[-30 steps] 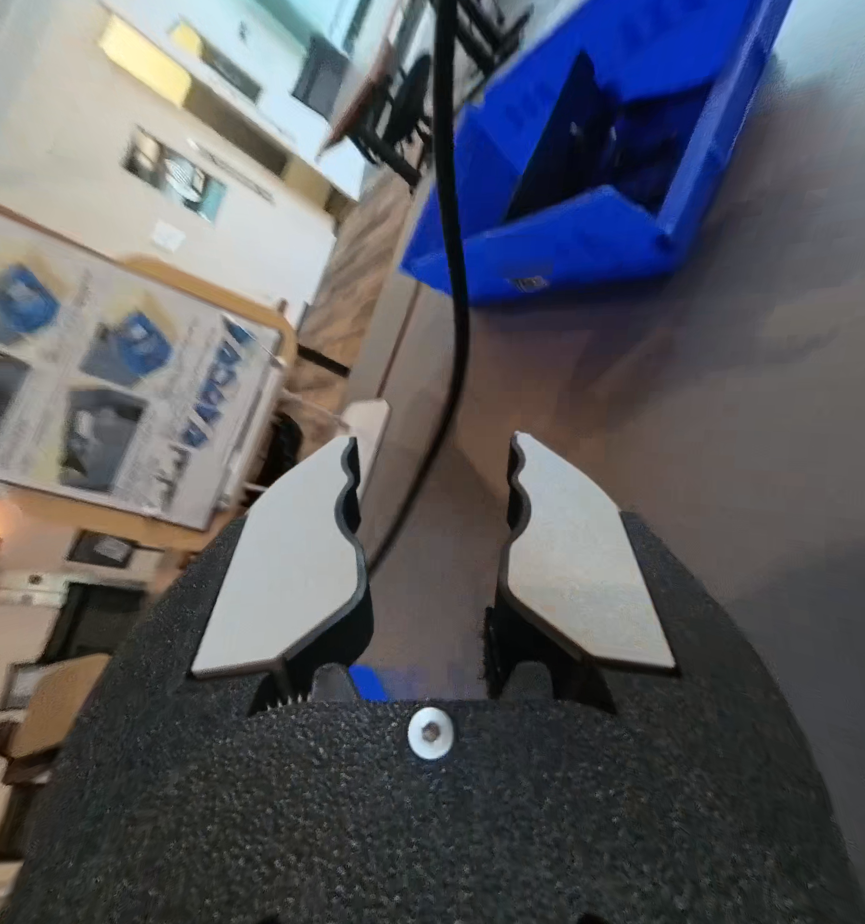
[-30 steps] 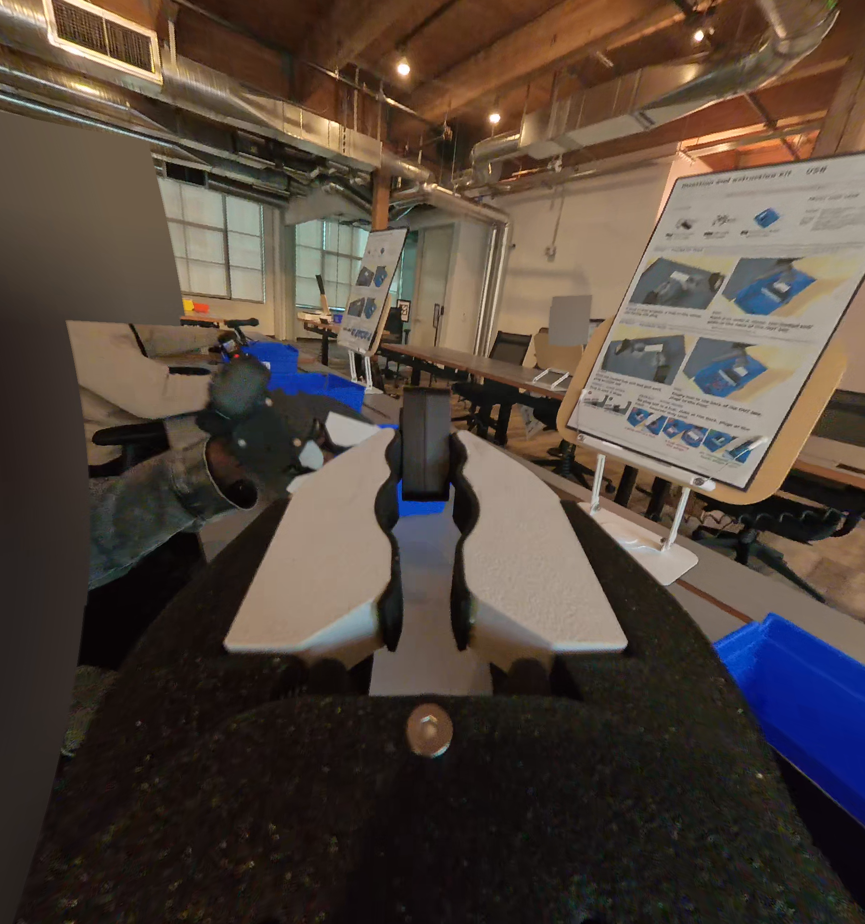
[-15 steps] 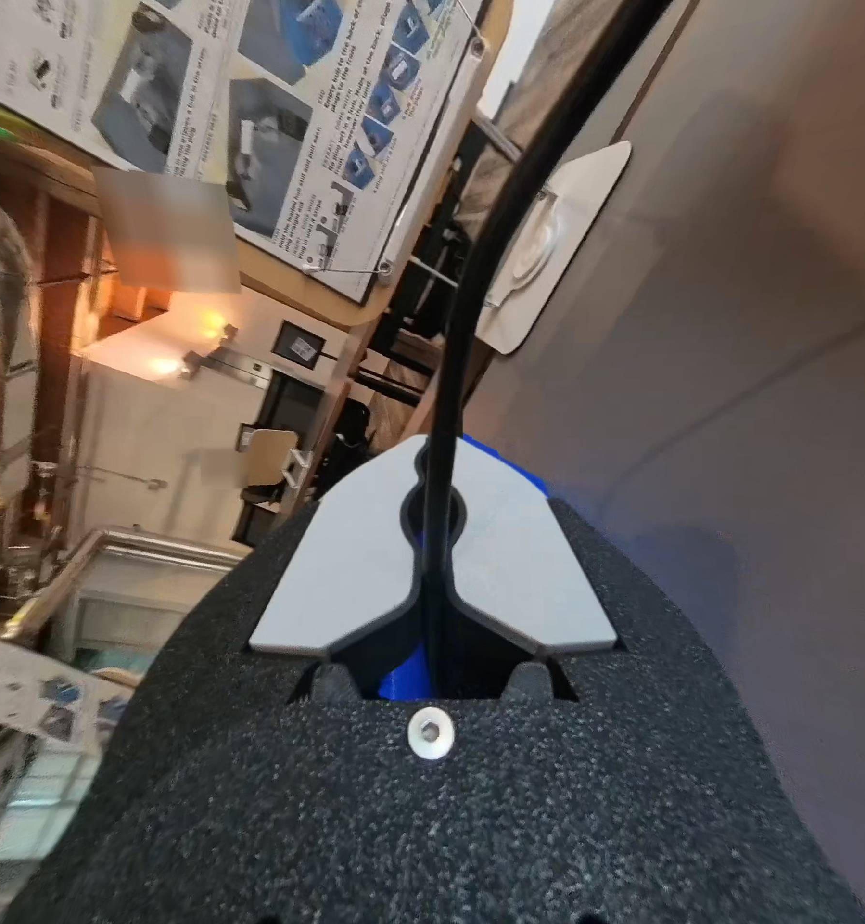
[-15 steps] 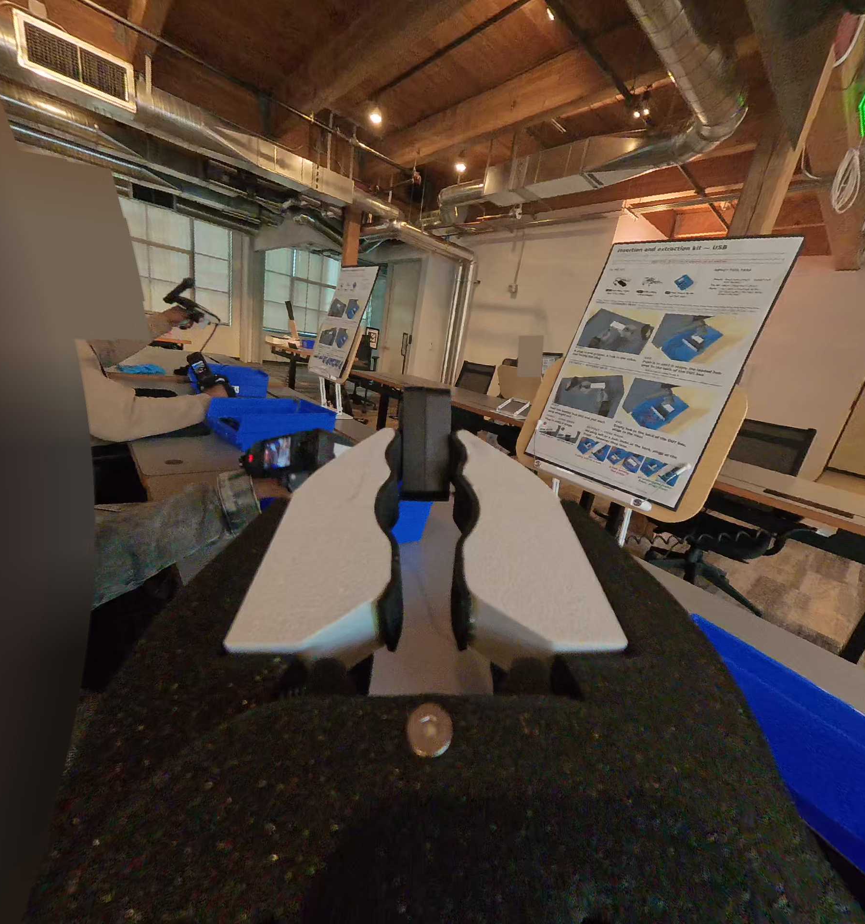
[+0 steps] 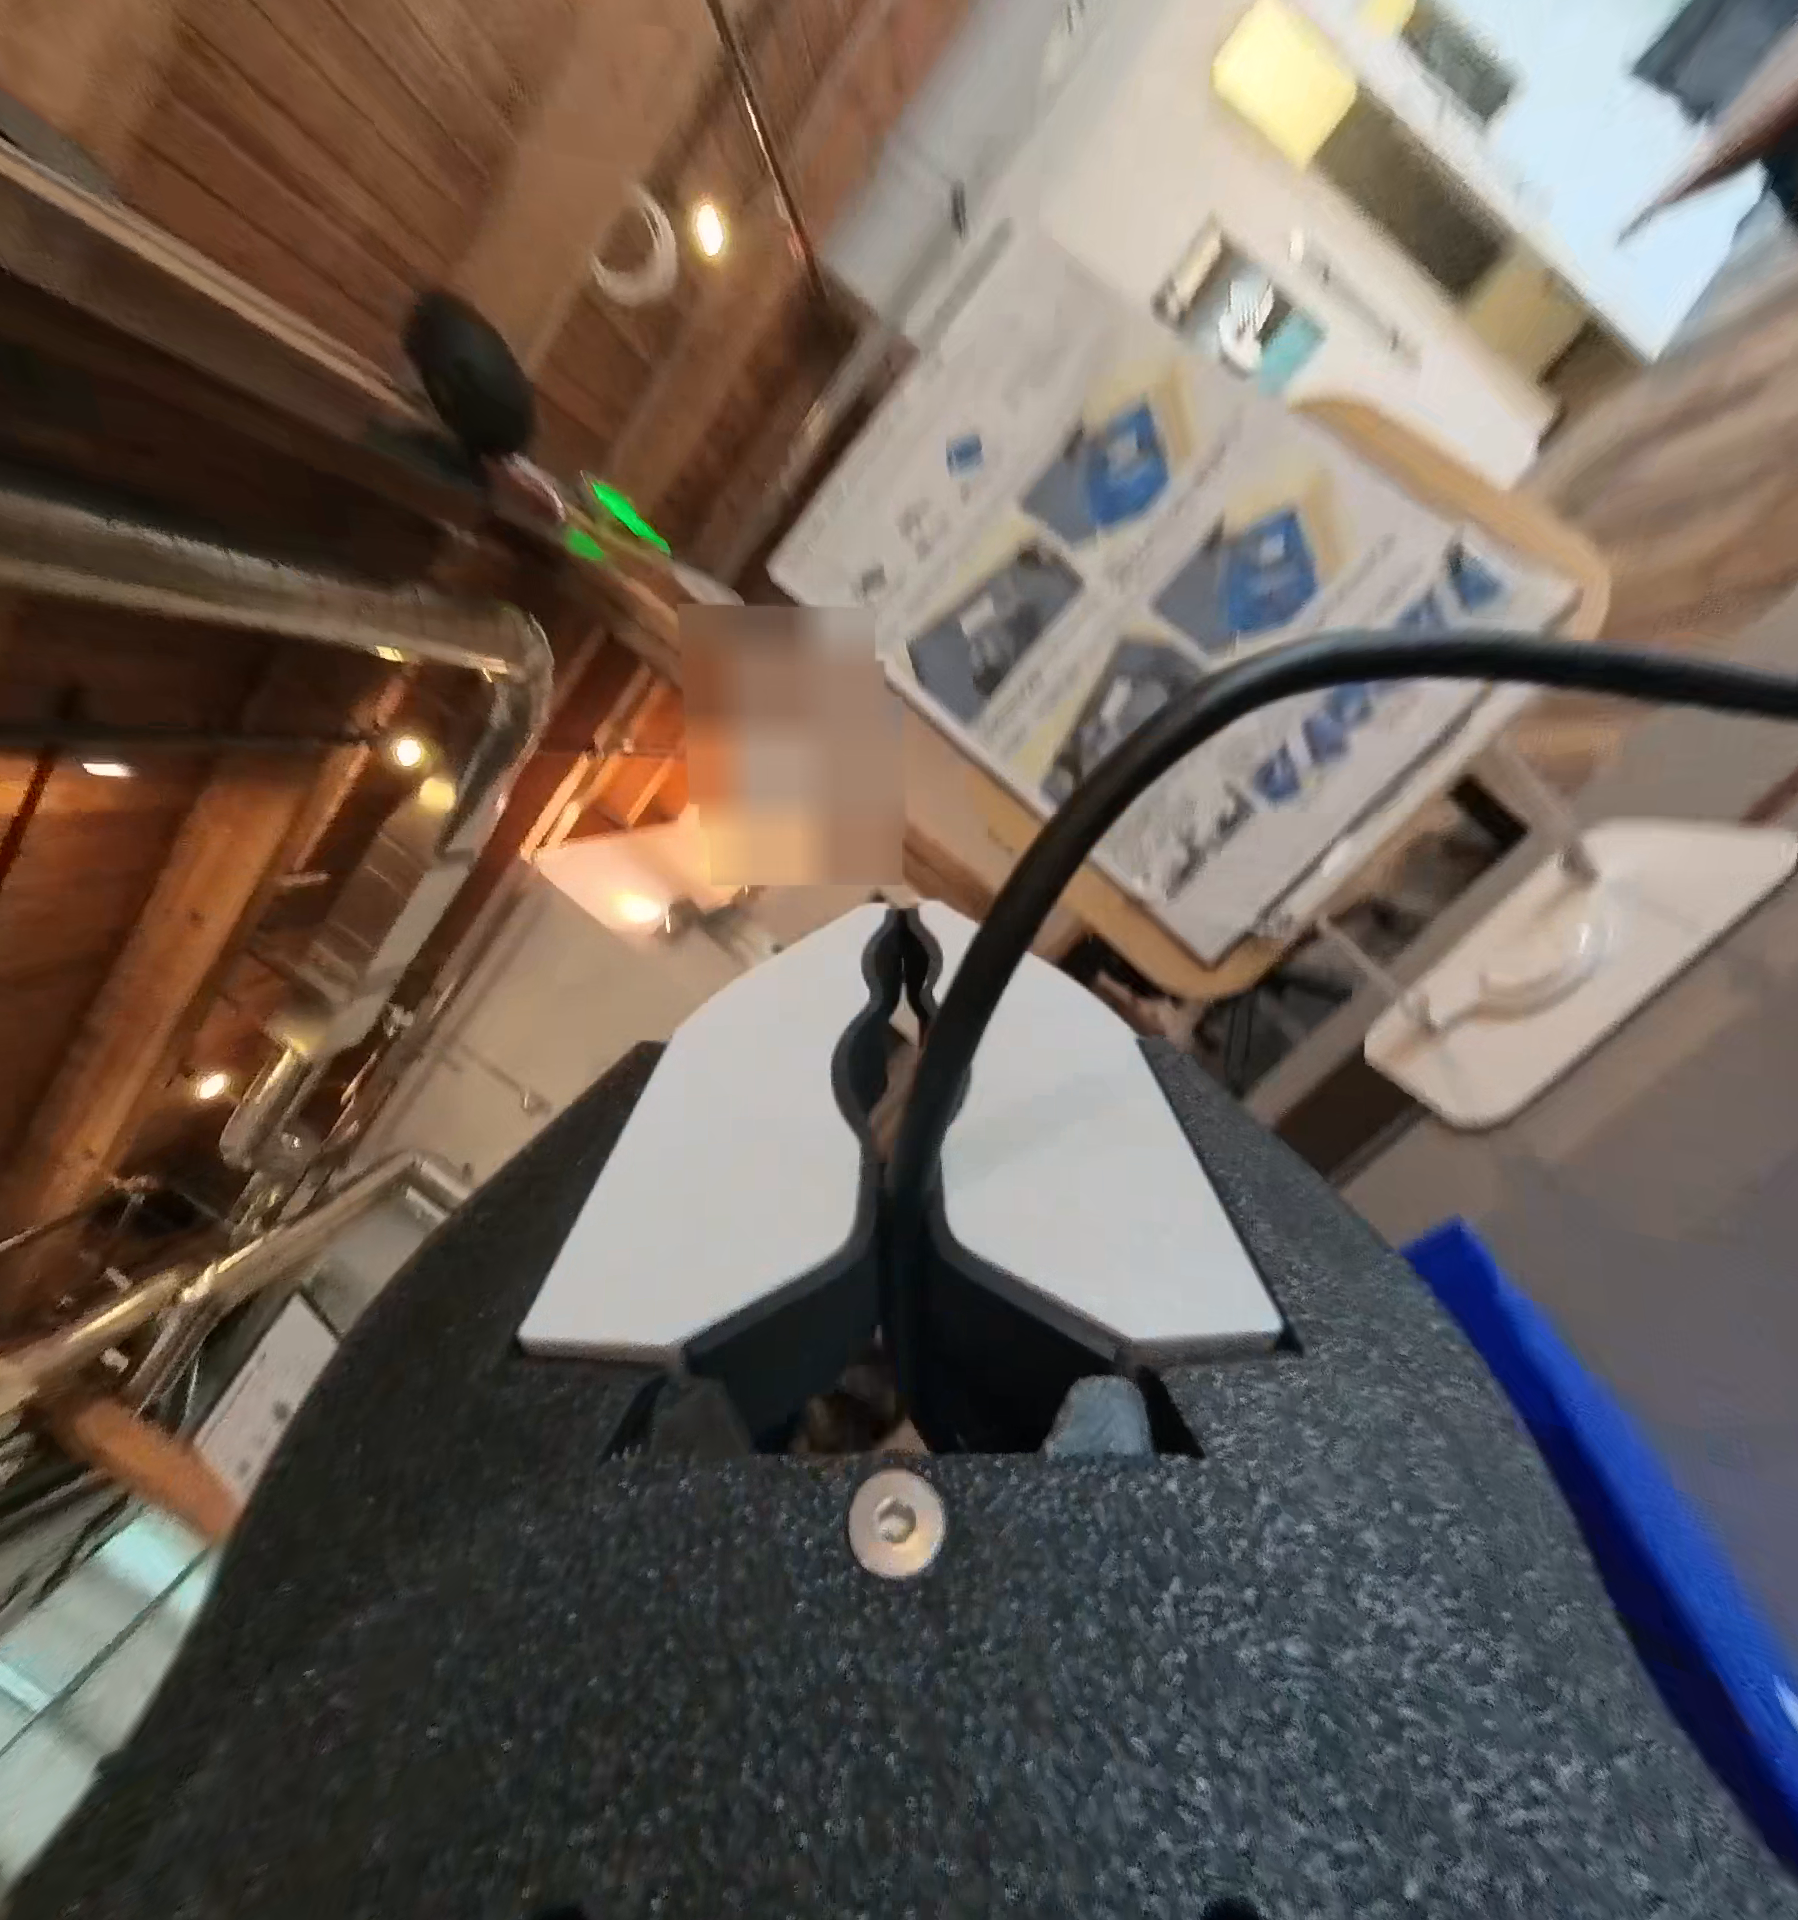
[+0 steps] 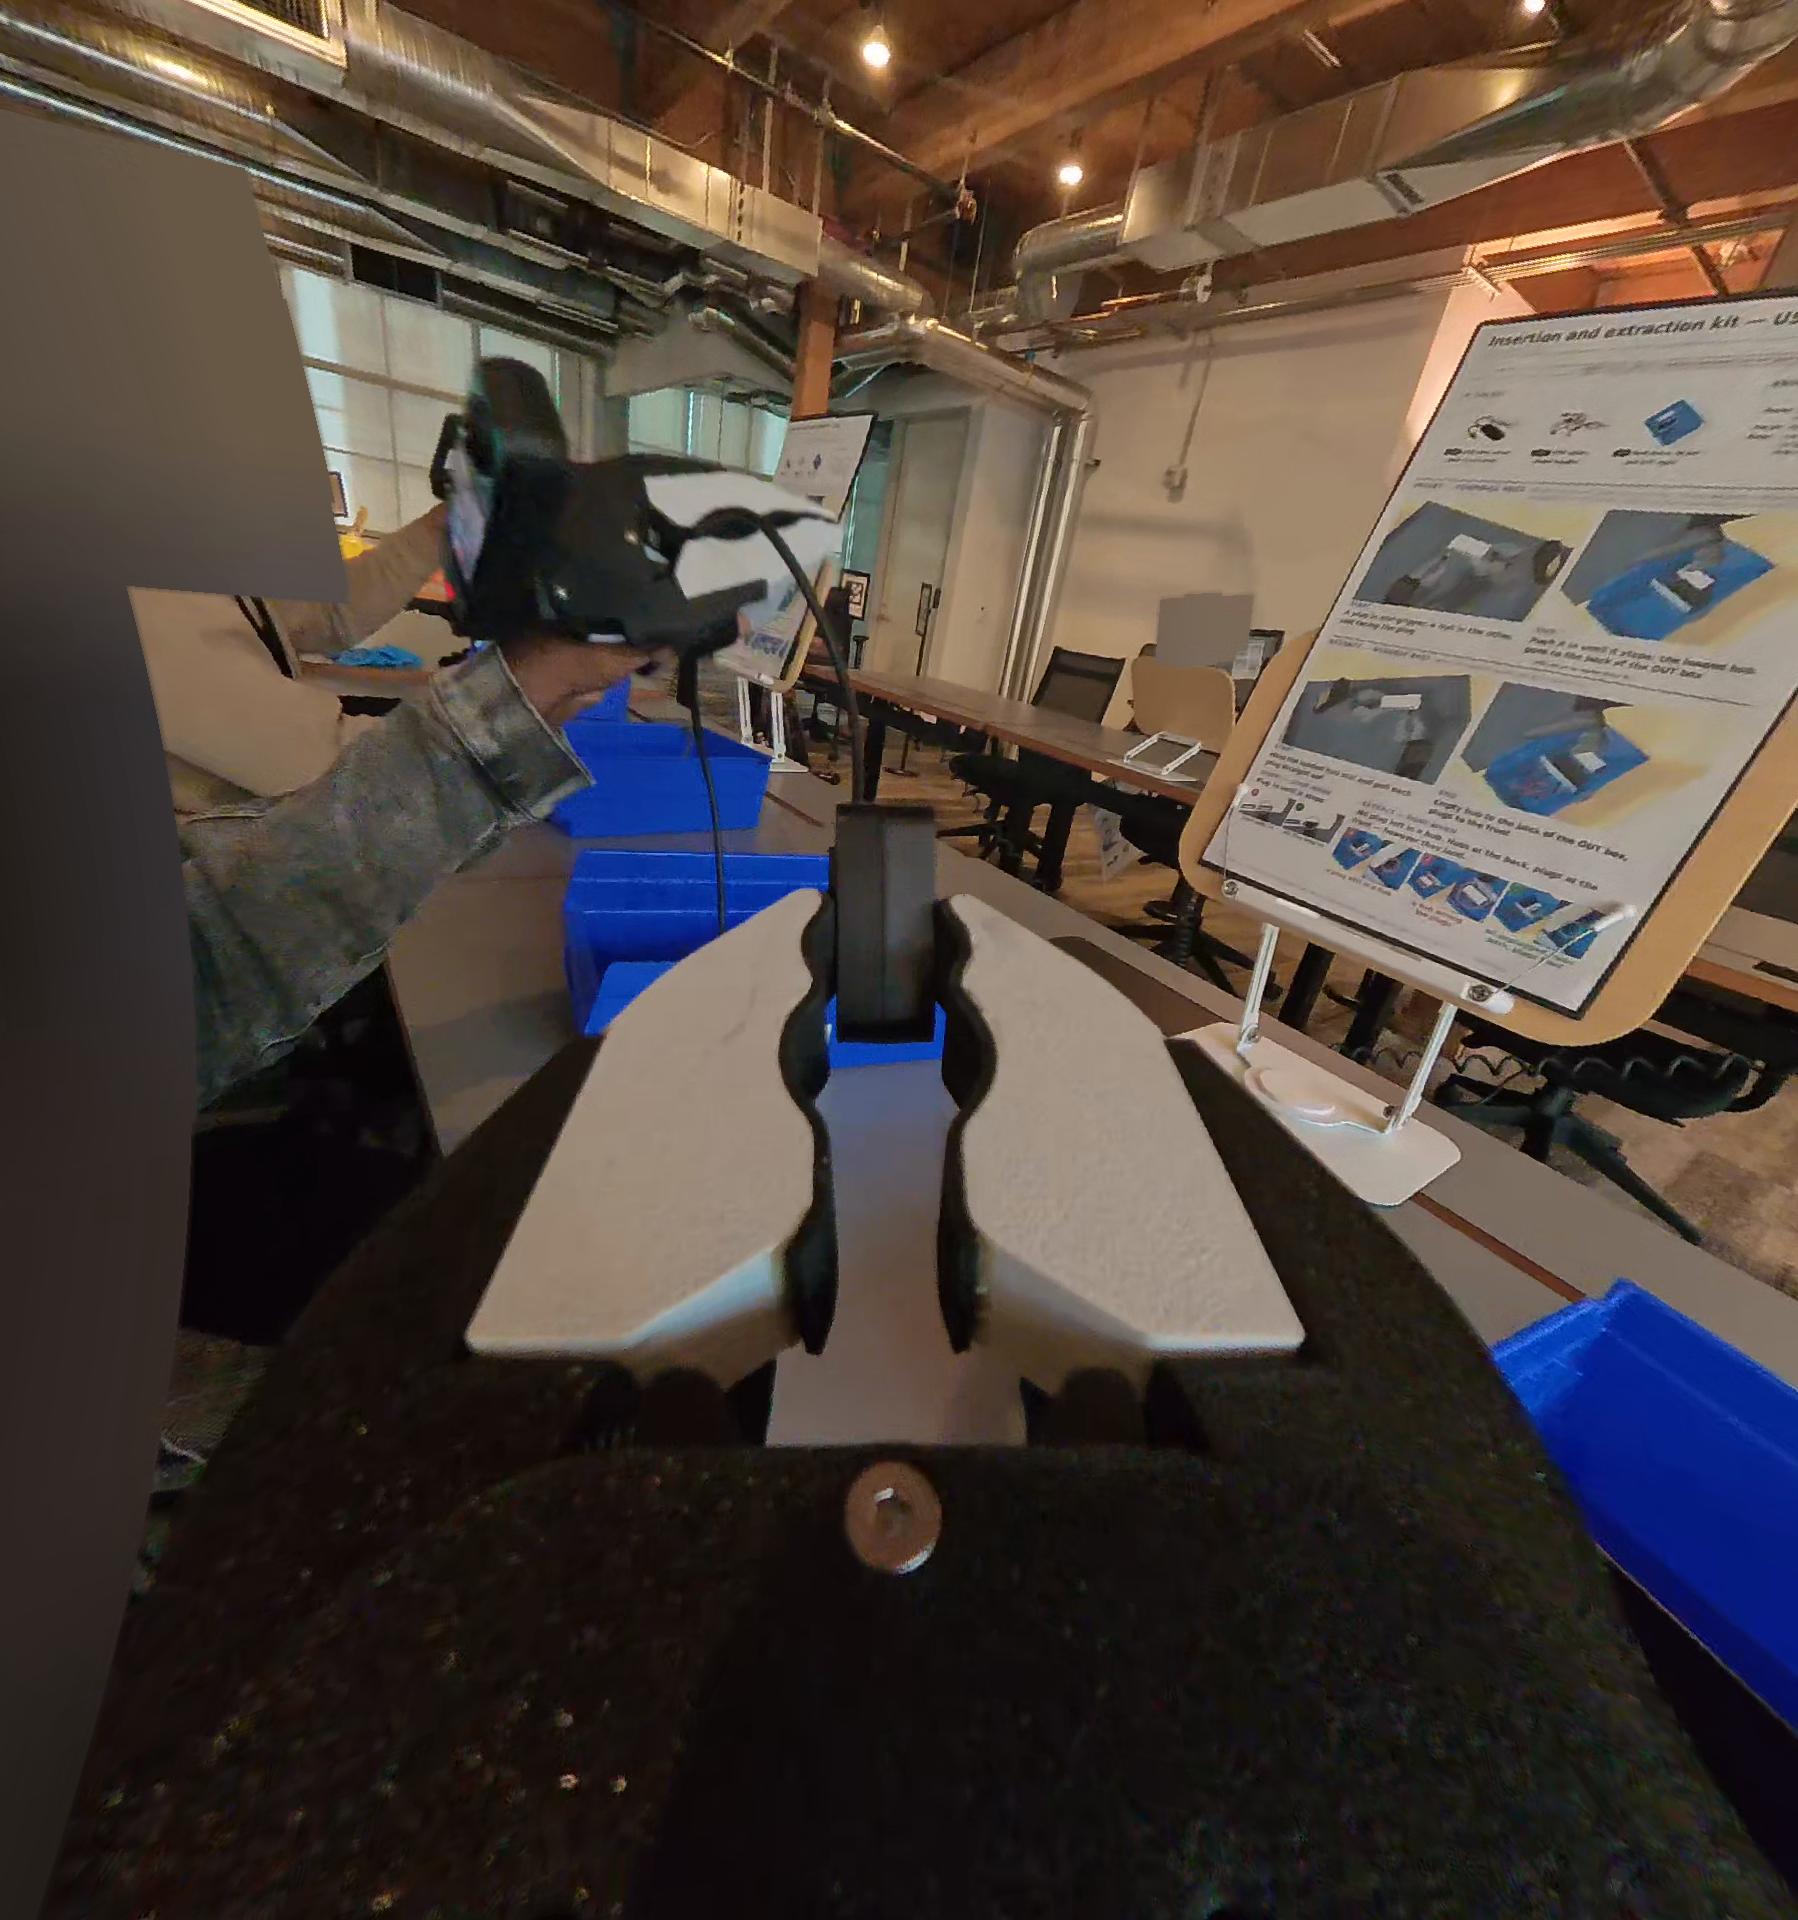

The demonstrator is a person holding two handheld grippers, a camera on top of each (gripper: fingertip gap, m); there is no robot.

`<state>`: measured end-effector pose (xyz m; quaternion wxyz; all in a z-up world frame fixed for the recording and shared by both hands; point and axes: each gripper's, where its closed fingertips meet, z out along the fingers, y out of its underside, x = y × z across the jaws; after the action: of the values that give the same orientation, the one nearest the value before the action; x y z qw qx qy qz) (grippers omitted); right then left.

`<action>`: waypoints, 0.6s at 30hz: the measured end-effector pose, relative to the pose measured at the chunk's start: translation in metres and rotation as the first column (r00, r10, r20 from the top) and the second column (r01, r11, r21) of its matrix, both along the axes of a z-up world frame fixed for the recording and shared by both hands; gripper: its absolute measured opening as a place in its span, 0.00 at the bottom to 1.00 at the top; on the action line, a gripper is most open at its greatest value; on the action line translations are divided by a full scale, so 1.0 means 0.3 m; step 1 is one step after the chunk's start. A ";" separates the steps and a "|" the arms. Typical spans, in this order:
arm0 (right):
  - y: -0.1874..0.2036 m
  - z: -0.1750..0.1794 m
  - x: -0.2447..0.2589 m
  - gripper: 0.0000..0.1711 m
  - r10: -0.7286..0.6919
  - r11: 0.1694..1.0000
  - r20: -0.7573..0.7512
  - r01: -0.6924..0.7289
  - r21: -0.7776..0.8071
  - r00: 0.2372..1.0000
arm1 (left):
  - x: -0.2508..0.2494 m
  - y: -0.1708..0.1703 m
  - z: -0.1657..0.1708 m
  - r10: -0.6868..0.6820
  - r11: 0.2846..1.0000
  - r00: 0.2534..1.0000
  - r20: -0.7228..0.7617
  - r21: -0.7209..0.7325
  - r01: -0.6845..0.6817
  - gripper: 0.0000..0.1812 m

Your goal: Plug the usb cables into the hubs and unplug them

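Pinching the black cable point(image 5: 1040, 831) between its white fingers point(image 5: 739, 1195), your left gripper point(image 5: 900, 940) is closed down to a narrow slit, the cord running up out of the gap, bending over the right finger and arching off toward the right edge of the left wrist view. That view is tilted and blurred; behind the tips you see wooden ceiling beams, a silver duct and an instruction board point(image 5: 1186, 623) on its stand, with a strip of blue bin point(image 5: 1653, 1558) at the lower right.

Your right gripper point(image 6: 882, 935) is clamped on a black hub point(image 6: 882, 914), which stands on edge between the tips and sticks out above and beyond them; the jaws are held narrowly apart by its thickness. In the right wrist view the left gripper point(image 6: 760, 551) shows up high at the left, raised well above the grey table point(image 6: 479, 935), gripped by your hand point(image 6: 583, 675) in a grey sleeve. The cable point(image 6: 713, 810) hangs from it in two strands: one drops toward the blue bins point(image 6: 687, 894) behind the hub, the other curves down to the hub's top edge. Whether the plug is seated in the hub you cannot tell, since the joint is hidden behind the hub's upper end.

A second instruction board point(image 6: 1560, 665) stands on the table to the right, and another blue bin point(image 6: 1705, 1455) edge sits at the lower right
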<state>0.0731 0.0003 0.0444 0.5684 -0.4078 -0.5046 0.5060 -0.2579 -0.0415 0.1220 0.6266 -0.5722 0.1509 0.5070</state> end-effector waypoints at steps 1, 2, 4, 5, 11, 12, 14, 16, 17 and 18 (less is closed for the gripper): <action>0.003 0.002 0.004 0.09 -0.006 1.000 -0.002 0.006 0.002 1.000 | 0.042 -0.004 0.034 -0.027 0.999 0.999 -0.022 0.033 0.027 0.00; 0.005 0.003 0.008 0.09 -0.012 1.000 -0.002 0.012 0.005 1.000 | 0.075 -0.008 0.068 -0.038 0.997 0.998 -0.056 0.063 0.042 0.00; 0.005 0.006 0.013 0.09 -0.022 1.000 -0.006 0.022 0.013 1.000 | 0.116 -0.005 0.132 -0.032 0.994 0.993 -0.117 0.096 0.044 0.00; 0.004 0.008 0.014 0.09 -0.027 0.999 -0.006 0.027 0.020 1.000 | 0.139 0.004 0.159 -0.047 0.992 0.991 -0.129 0.108 0.061 0.00; 0.028 0.025 0.045 0.09 -0.096 0.993 -0.019 0.097 0.070 0.995 | 0.358 -0.001 0.268 -0.231 0.933 0.961 -0.154 0.245 0.264 0.00; 0.045 0.027 0.056 0.10 -0.126 0.989 -0.022 0.128 0.080 0.992 | 0.377 0.003 0.255 -0.240 0.927 0.959 -0.148 0.259 0.272 0.00; 0.087 0.031 0.082 0.10 -0.199 0.975 -0.027 0.200 0.100 0.980 | 0.403 0.023 0.205 -0.245 0.923 0.960 -0.134 0.270 0.273 0.00; 0.131 0.026 0.099 0.10 -0.271 0.955 -0.020 0.272 0.116 0.962 | 0.418 0.060 0.128 -0.236 0.933 0.967 -0.096 0.257 0.253 0.00; 0.157 0.022 0.105 0.09 -0.314 0.941 -0.017 0.313 0.129 0.949 | 0.425 0.086 0.083 -0.229 0.941 0.971 -0.070 0.241 0.239 0.00; 0.182 0.015 0.109 0.09 -0.354 0.925 -0.010 0.352 0.143 0.935 | 0.433 0.120 0.033 -0.219 0.952 0.975 -0.049 0.208 0.224 0.00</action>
<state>0.1059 0.0549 0.0488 0.6737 -0.4543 -0.4625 0.3547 -0.1280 -0.0055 0.1318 0.7351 -0.4751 0.1671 0.4539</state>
